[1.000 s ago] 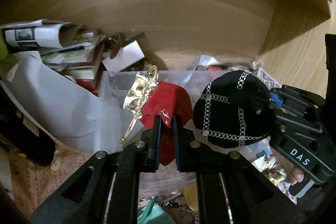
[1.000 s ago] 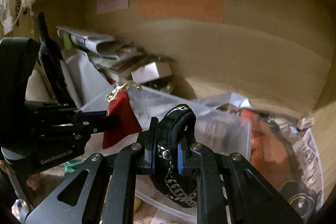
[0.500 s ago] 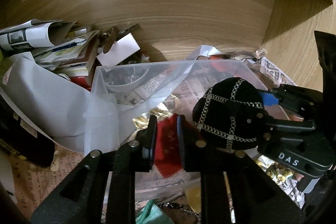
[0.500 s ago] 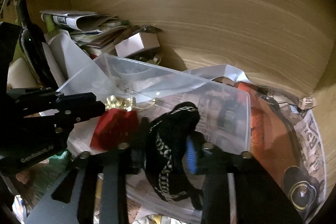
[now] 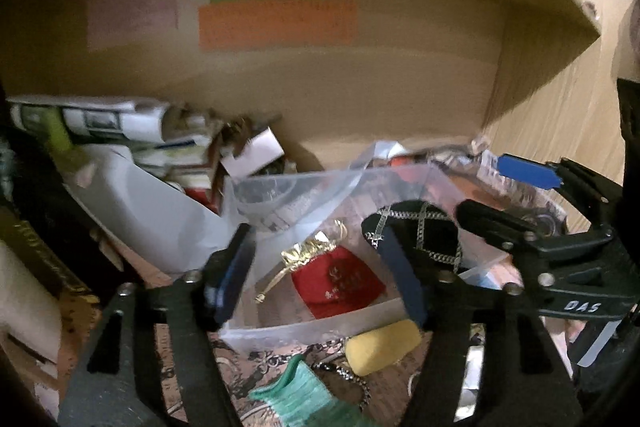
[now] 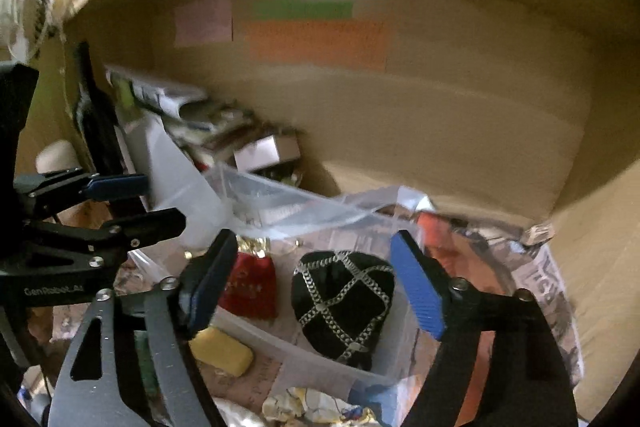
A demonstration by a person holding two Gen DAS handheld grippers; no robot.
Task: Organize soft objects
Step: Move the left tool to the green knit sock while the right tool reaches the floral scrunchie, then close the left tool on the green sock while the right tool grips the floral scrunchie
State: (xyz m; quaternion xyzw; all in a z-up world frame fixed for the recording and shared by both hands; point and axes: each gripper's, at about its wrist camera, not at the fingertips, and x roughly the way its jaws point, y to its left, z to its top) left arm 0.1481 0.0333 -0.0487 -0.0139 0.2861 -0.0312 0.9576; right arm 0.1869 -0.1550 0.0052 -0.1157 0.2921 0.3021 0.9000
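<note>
A red pouch with a gold top (image 5: 338,277) lies inside the clear plastic bin (image 5: 312,327); it also shows in the right wrist view (image 6: 252,287). A black cap with silver chains (image 6: 344,301) lies beside it in the bin (image 6: 320,363), and shows in the left wrist view (image 5: 424,231). My left gripper (image 5: 320,275) is open and empty just above the pouch. My right gripper (image 6: 312,291) is open and empty above the cap. Each gripper shows in the other's view, the right one (image 5: 516,199) and the left one (image 6: 132,203).
A yellow sponge (image 5: 382,345) and a green cloth (image 5: 304,399) lie in front of the bin. Papers and a white box (image 5: 252,153) are piled at the back left. Wooden shelf walls (image 5: 360,99) close in the back and right. Newspaper (image 6: 556,291) lies at the right.
Both grippers opened and let go: the red pouch and the black cap dropped into the clear bin. Both grippers pulled back and up from the bin.
</note>
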